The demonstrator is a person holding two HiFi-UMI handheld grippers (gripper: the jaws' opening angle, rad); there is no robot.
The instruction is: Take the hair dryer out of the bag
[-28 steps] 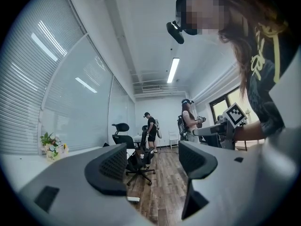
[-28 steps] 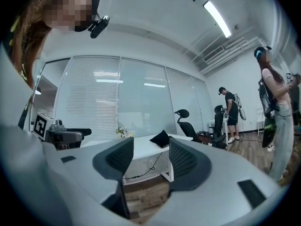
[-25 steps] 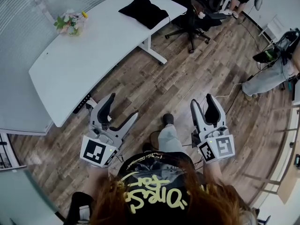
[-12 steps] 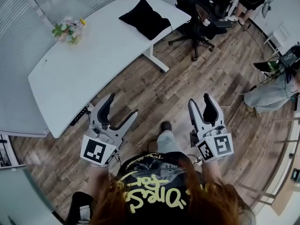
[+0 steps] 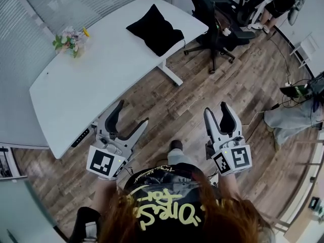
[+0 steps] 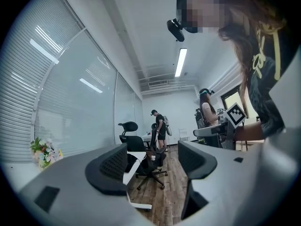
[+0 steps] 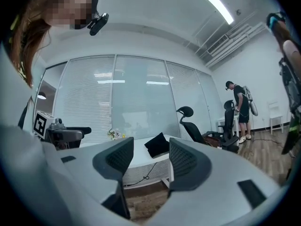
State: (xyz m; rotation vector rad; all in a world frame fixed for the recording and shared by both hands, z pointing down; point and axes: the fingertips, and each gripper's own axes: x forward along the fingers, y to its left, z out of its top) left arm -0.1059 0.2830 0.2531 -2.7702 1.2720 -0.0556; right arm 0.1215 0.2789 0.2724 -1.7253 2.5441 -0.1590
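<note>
A black bag [image 5: 154,29] lies on the far end of the white table [image 5: 101,80]; it also shows as a dark pillow-like shape [image 7: 157,145] in the right gripper view. No hair dryer is visible. My left gripper [image 5: 130,116] is held level over the wooden floor, near the table's near edge, jaws apart and empty [image 6: 153,161]. My right gripper [image 5: 216,111] is held level to the right, also open with nothing between its jaws [image 7: 148,157]. Both are well short of the bag.
A small bunch of flowers [image 5: 68,38] stands at the table's left side. A black office chair [image 5: 210,19] stands beyond the table's right end. People are at the top right, and another person's legs [image 5: 291,118] are at the right. Glass walls with blinds run on the left.
The table and bag have drawn nearer in the head view as I walk toward them. Both grippers keep their pose, open and empty.
</note>
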